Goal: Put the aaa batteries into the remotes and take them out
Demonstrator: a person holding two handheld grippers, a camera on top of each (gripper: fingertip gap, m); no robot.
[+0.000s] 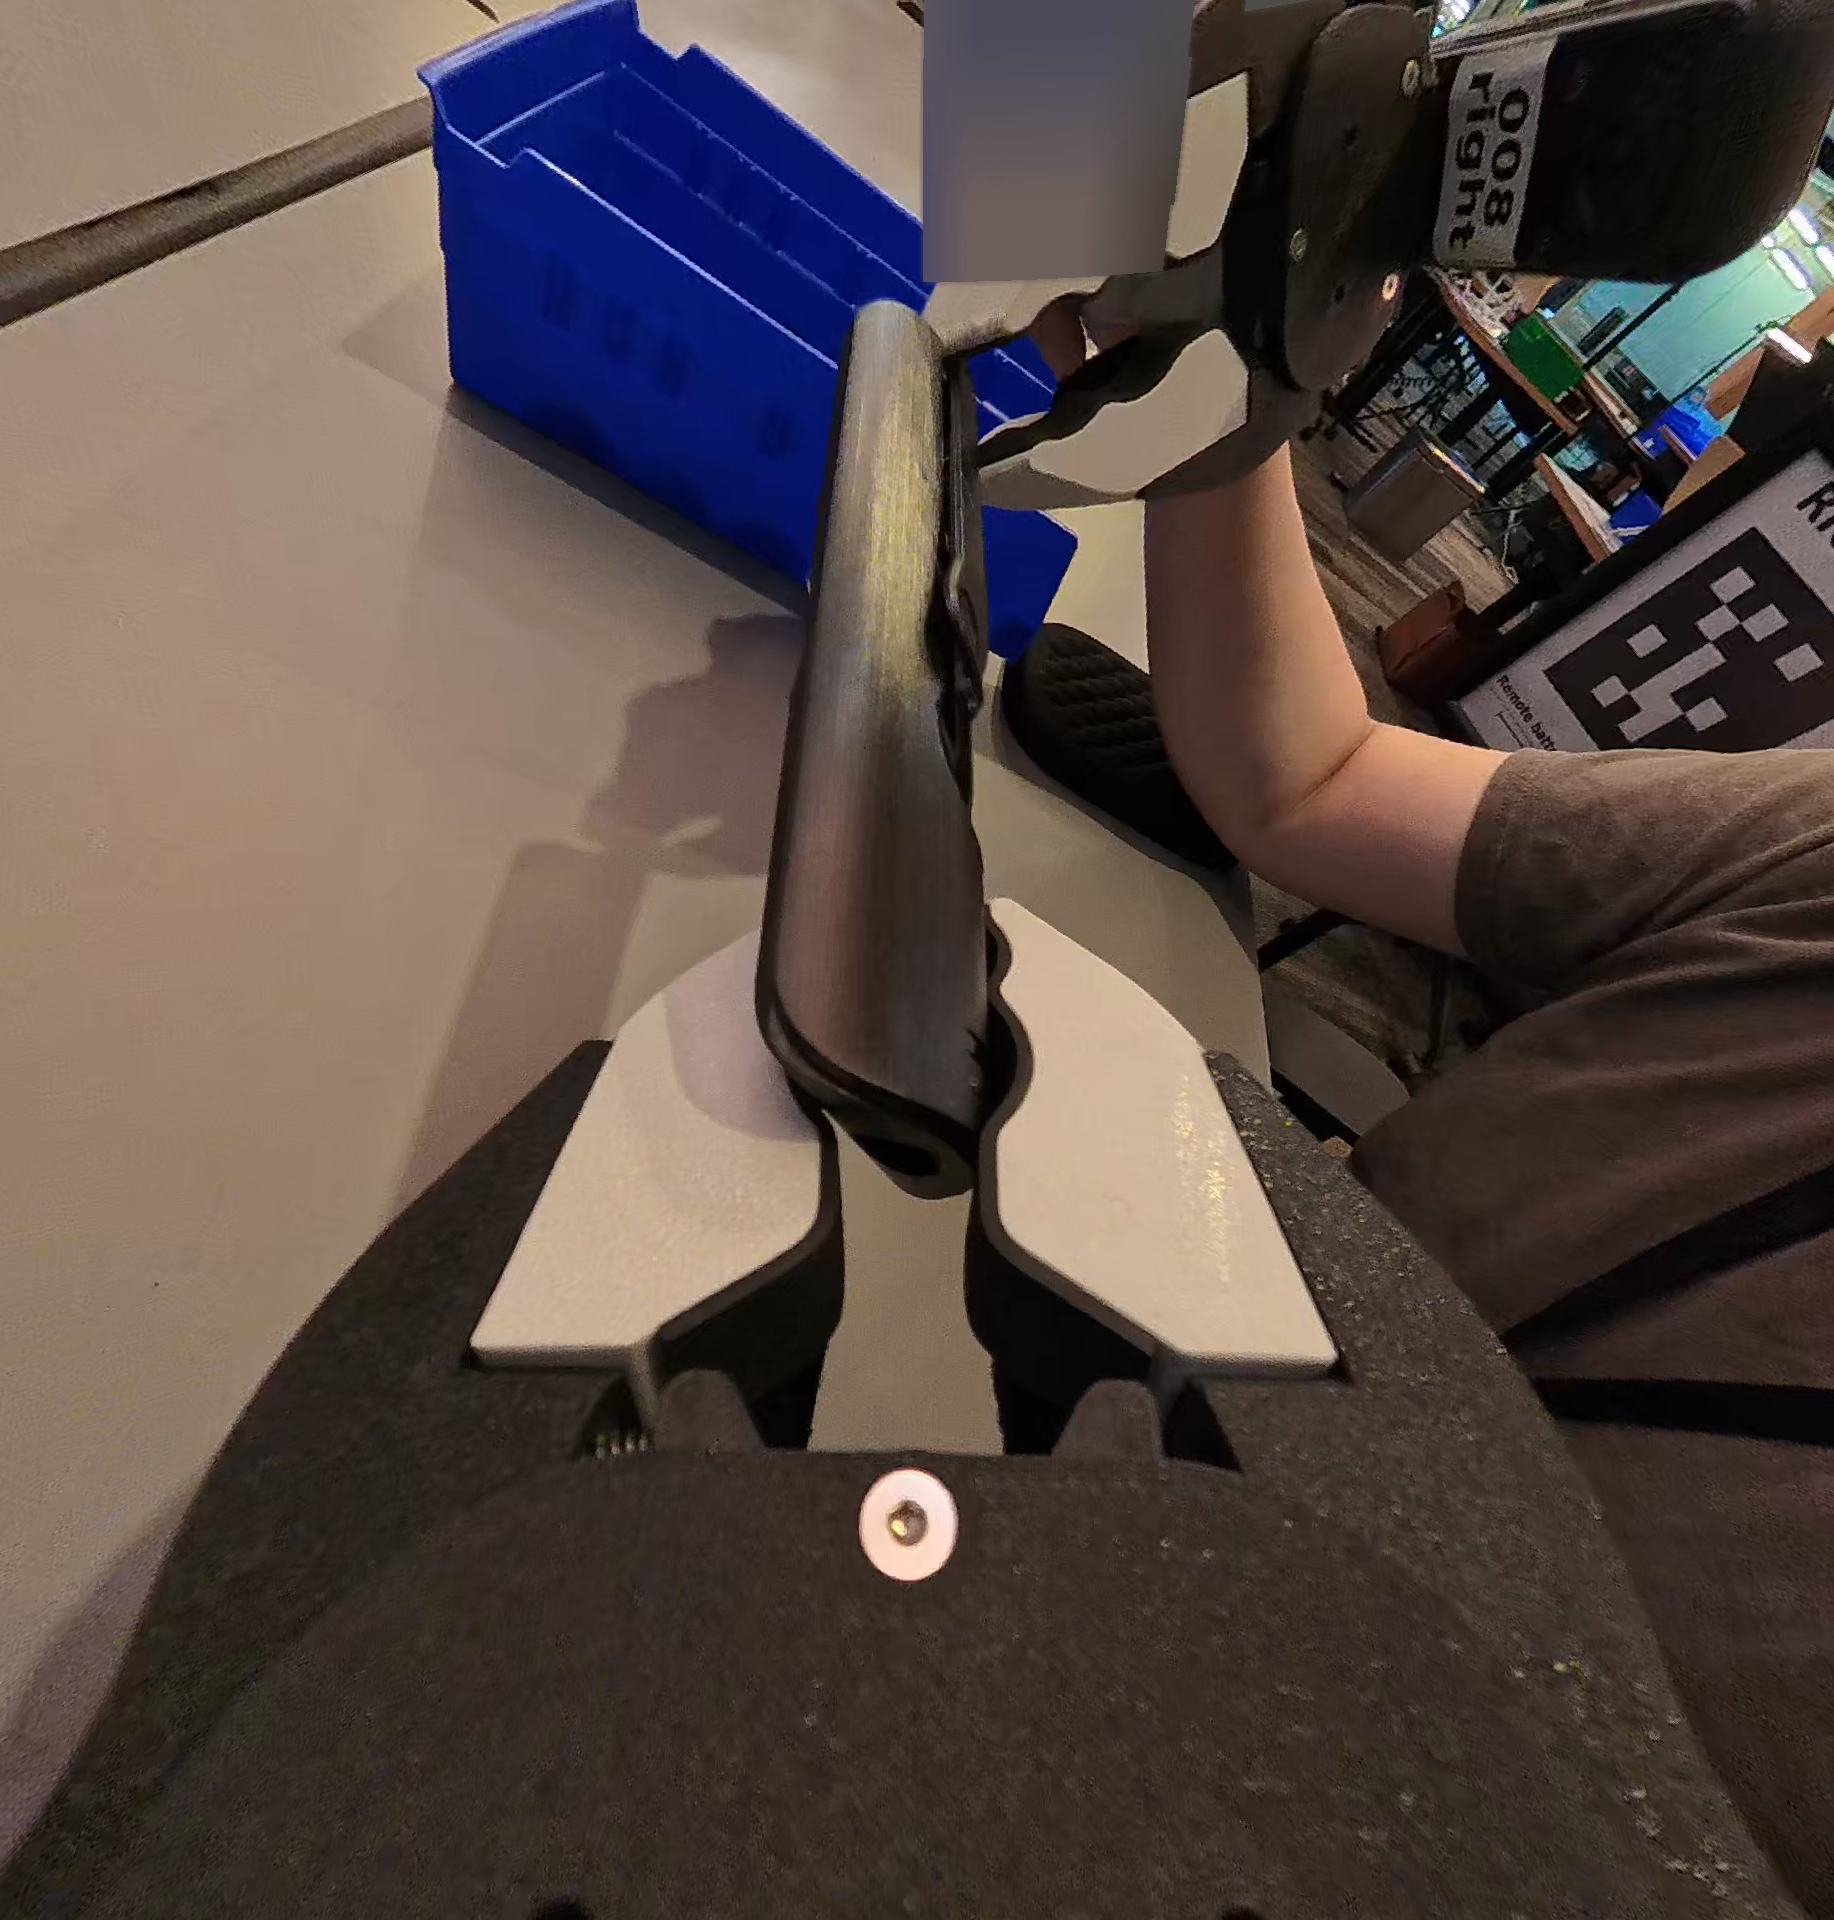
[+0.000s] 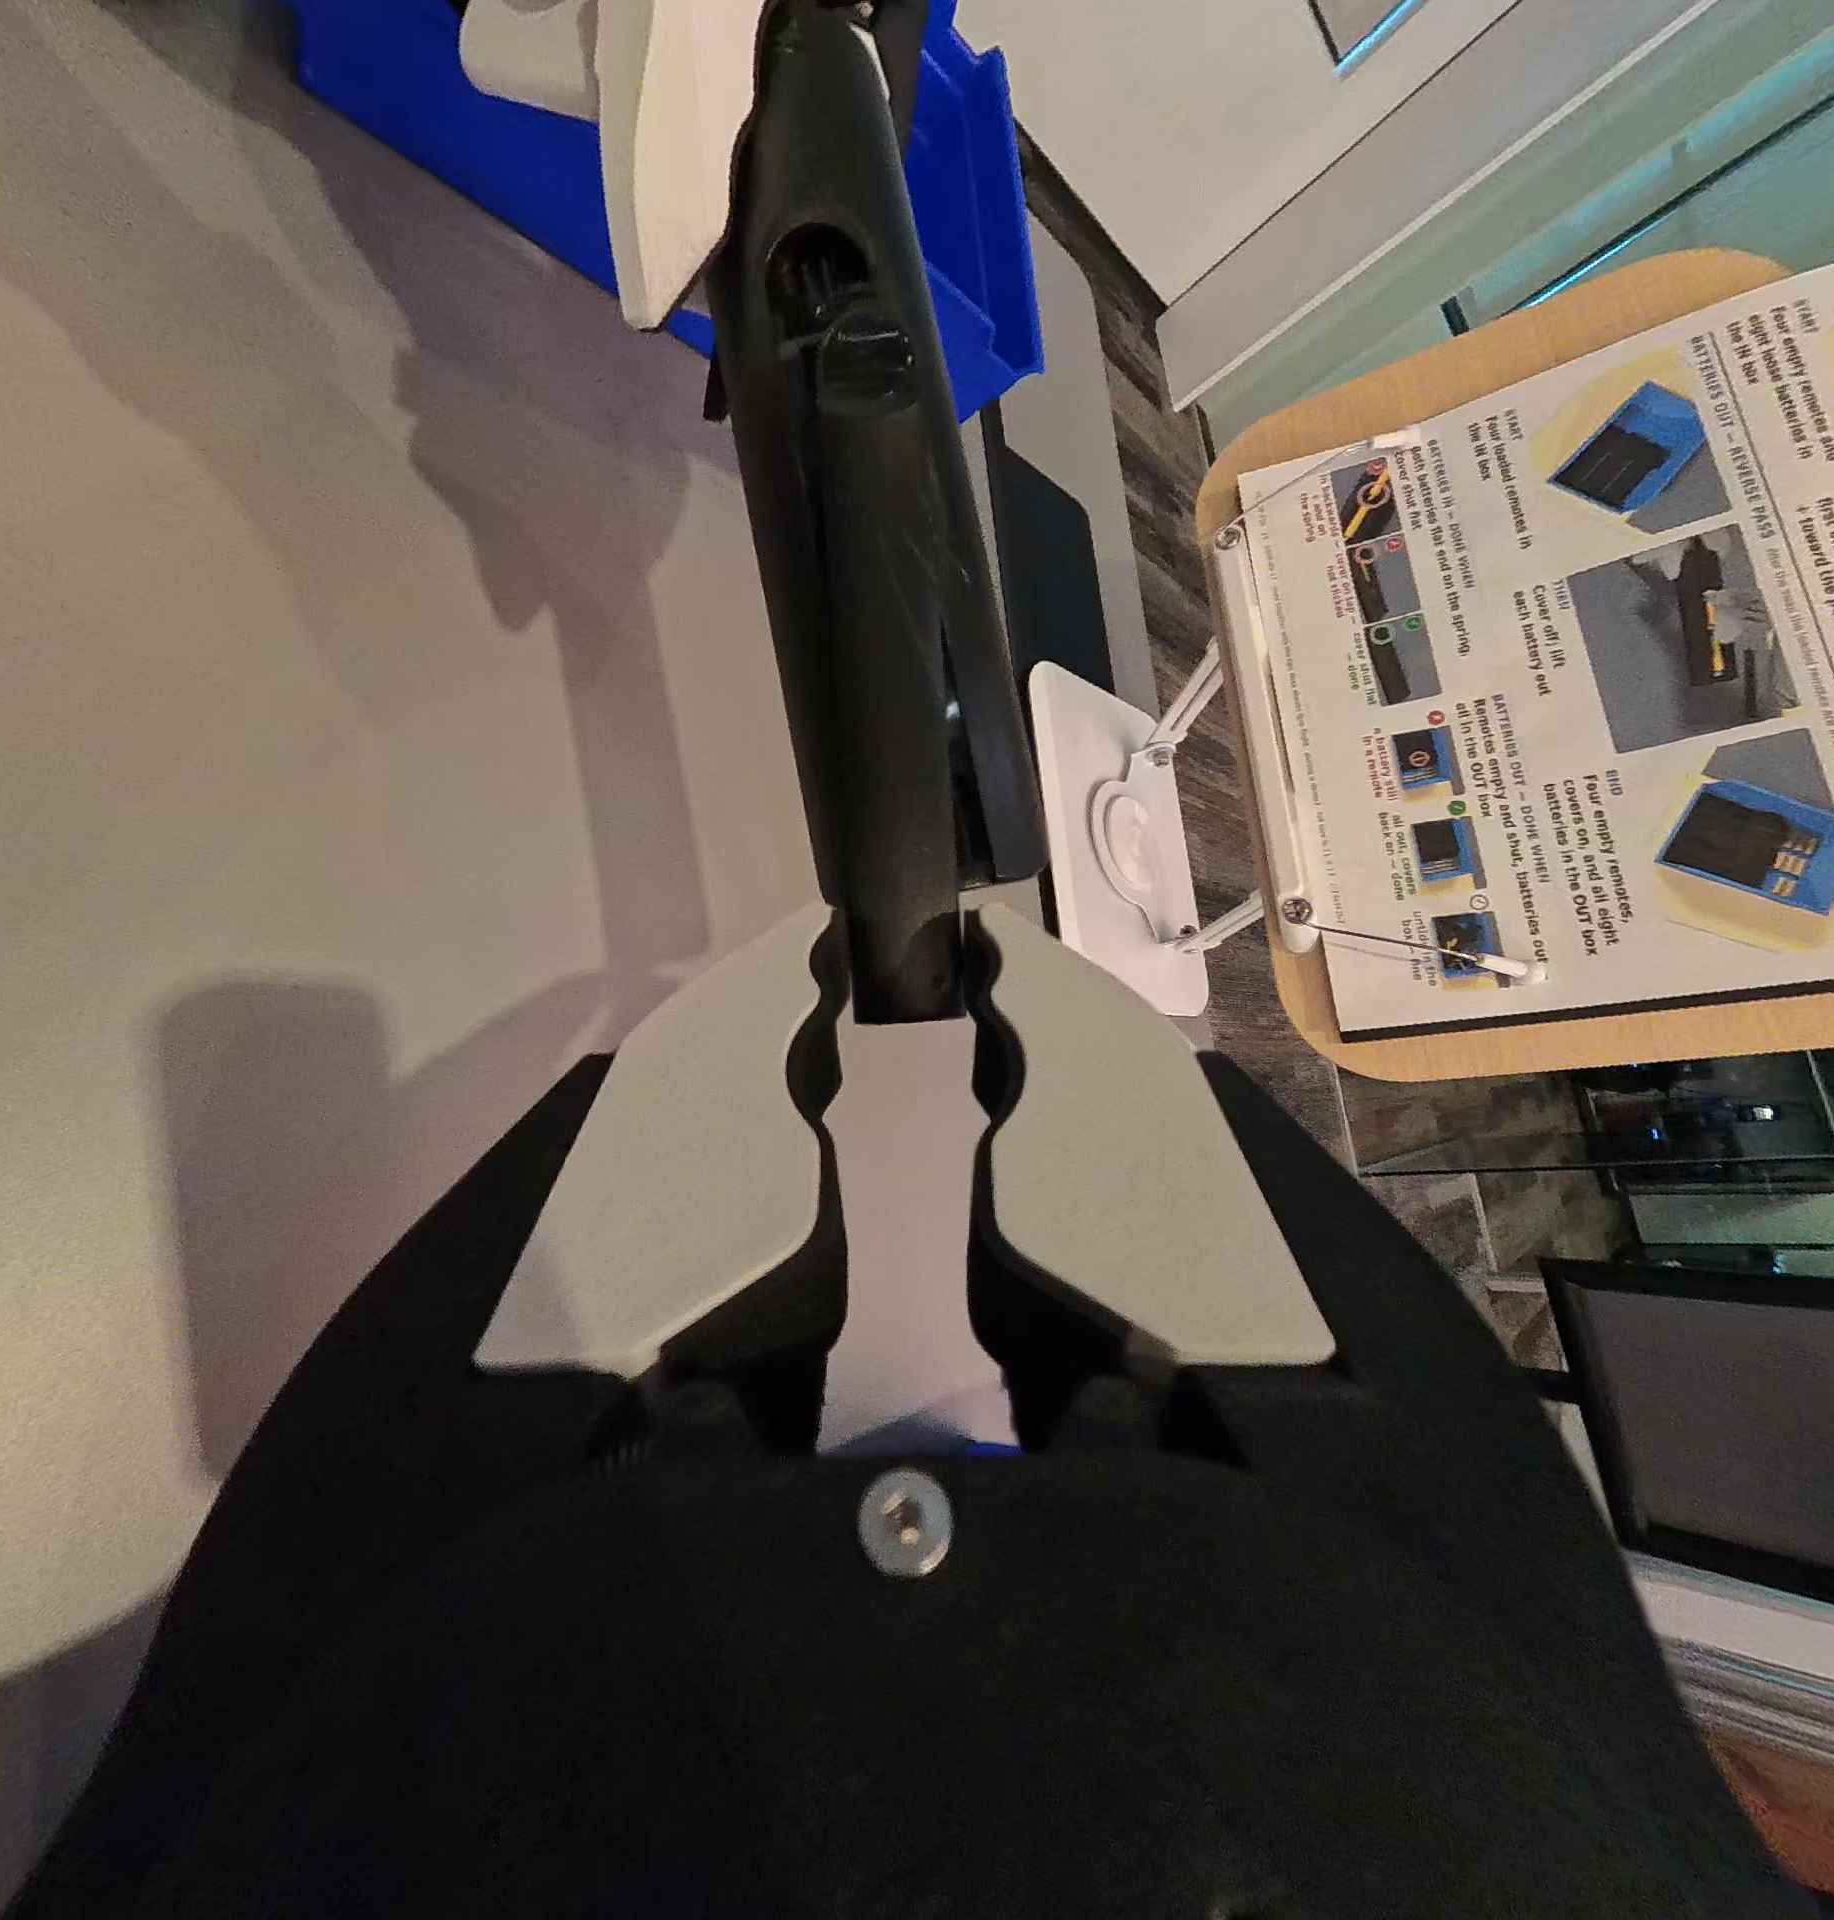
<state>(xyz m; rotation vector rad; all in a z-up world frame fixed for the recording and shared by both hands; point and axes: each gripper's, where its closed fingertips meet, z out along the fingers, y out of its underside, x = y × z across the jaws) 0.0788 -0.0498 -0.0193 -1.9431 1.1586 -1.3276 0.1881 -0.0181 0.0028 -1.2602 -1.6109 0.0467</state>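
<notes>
Between both tools (image 1: pixel 897 1049) (image 2: pixel 908 987) — a slim, matte-black remote (image 1: pixel 871 748), clamped endwise.

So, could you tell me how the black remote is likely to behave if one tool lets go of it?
The remote looks stiff: it spans straight between the left tool and the right tool without sagging. Its smooth, glossy shell may slip in a single end grip. Being long and held only at the tip, it would probably swing down.
</notes>
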